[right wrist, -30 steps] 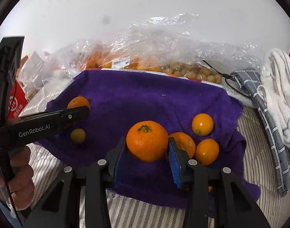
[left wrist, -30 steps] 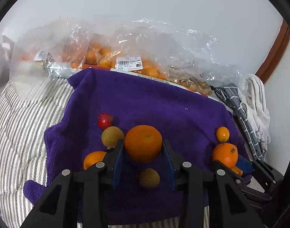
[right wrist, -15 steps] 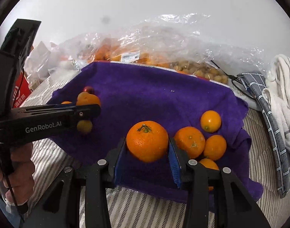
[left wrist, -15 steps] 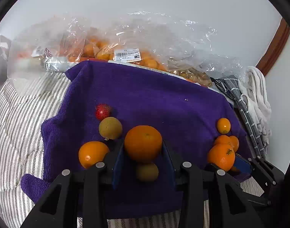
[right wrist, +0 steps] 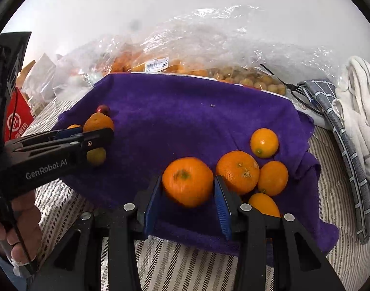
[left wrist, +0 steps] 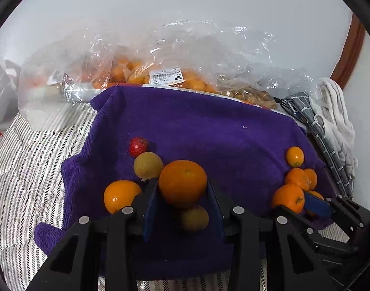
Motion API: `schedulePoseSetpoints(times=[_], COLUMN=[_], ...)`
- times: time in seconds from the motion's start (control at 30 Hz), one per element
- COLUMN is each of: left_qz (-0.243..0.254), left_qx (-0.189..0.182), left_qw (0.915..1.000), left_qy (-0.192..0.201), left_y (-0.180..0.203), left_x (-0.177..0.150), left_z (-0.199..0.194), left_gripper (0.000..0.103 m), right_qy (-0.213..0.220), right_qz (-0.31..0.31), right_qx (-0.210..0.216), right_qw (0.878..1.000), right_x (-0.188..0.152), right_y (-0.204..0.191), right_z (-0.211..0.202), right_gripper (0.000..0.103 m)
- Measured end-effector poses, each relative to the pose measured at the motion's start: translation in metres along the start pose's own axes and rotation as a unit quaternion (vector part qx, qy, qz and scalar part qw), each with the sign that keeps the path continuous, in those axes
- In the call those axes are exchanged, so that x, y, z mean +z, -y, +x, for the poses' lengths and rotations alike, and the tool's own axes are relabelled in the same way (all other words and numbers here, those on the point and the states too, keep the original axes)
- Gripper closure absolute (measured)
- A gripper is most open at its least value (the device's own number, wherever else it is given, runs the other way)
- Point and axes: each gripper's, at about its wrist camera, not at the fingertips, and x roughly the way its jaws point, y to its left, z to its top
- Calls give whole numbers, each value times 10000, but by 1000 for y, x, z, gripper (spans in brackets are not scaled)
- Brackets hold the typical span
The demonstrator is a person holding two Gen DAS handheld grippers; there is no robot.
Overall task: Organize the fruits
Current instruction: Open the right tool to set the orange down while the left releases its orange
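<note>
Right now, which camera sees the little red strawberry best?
The left wrist view: the strawberry lies in the open on the purple towel. The right wrist view catches only its red top, behind an orange.

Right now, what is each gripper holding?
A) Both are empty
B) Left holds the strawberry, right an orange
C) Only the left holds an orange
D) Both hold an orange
D: the left gripper clamps one orange, and the right gripper clamps another orange between its blue pads.
</note>
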Motion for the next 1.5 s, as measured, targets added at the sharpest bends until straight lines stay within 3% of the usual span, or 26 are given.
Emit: schedulePoseSetpoints(times=[1.5], left_qz=[-88], left_qx=[31], left_qw=[9999], left_qy=[-96], left_y=[-4], left_x=[0], left_z=[9], left_gripper=[59], right_qy=[65], right_qz=[91], right_qx=[106], right_qw=[9999], right_x=[-3], right_y=[2], right_z=[3], right_gripper=[58])
